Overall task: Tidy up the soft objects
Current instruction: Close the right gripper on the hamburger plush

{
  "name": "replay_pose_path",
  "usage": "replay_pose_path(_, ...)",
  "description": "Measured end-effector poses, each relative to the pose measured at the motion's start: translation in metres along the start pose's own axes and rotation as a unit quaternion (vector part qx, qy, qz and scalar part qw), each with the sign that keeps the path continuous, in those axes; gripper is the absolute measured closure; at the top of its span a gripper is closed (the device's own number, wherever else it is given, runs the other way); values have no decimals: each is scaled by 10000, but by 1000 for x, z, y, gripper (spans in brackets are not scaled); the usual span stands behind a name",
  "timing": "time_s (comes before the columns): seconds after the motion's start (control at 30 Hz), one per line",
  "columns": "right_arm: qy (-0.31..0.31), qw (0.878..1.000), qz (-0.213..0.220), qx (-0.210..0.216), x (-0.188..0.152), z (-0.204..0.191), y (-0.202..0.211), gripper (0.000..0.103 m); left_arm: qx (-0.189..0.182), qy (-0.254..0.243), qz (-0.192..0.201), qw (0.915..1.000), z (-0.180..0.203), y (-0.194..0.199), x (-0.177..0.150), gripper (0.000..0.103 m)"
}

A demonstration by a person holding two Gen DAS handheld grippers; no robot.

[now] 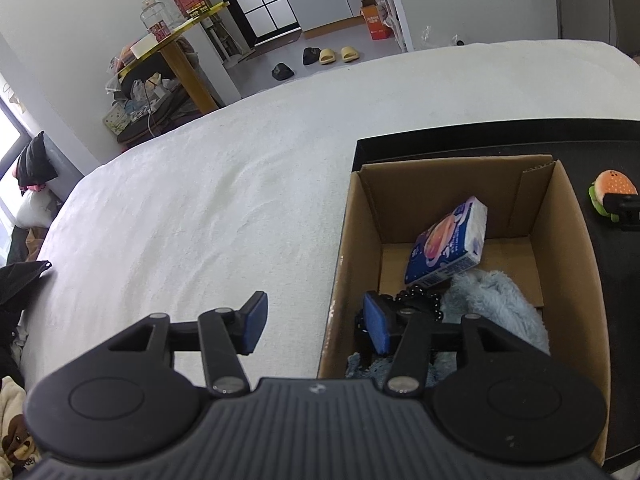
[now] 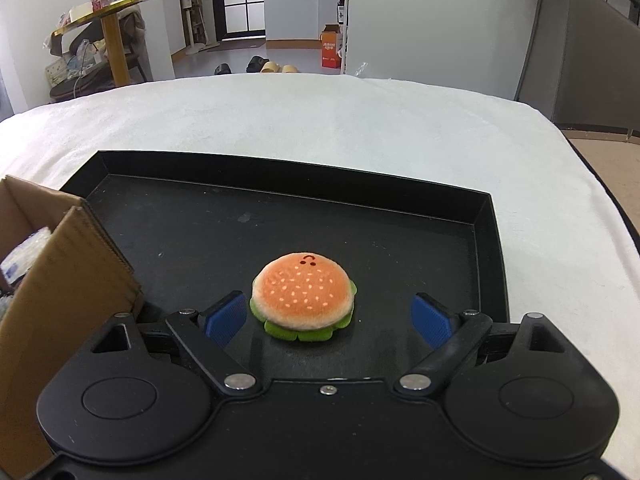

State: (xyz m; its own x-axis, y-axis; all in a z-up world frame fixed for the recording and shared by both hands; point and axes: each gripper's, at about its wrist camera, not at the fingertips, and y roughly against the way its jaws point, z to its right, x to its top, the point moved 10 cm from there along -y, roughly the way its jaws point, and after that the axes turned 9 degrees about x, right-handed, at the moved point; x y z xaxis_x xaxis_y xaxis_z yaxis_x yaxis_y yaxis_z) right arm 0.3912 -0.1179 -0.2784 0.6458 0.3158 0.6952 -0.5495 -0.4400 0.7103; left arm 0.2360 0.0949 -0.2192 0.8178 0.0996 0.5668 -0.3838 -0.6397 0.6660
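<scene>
A plush burger toy lies on the black tray. My right gripper is open, with the burger between its blue pads and nearer the left one. The burger also shows in the left wrist view, with a right fingertip beside it. A cardboard box stands on the tray and holds a blue tissue pack, a fluffy light-blue cloth and a black beaded item. My left gripper is open and empty, straddling the box's left wall.
The tray rests on a white bed cover. The box's corner stands just left of my right gripper. Dark clothes and a plush lie at the bed's left edge. A cluttered shelf and slippers are beyond the bed.
</scene>
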Motion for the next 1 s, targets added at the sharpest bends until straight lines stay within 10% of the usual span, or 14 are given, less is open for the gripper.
replay_pose_path(0.27,42,9999,-38,111,0,4,-10,18,84,-53,-24,9999,1,3,-1,51)
replay_pose_path(0.4,68,9991,-177,381,-5,-1,-8,51,93,5,-84,9999,-3,4,-4,51)
replay_pose_path(0.53,118,9990,-217,377,-7,-2,2,59,44,61,-95,9999,-5,8,-6,51)
replay_pose_path(1.0,-117,9990,-434,22,-33,6,49,65,-183,157,-56,9997,-10,8,-19,51)
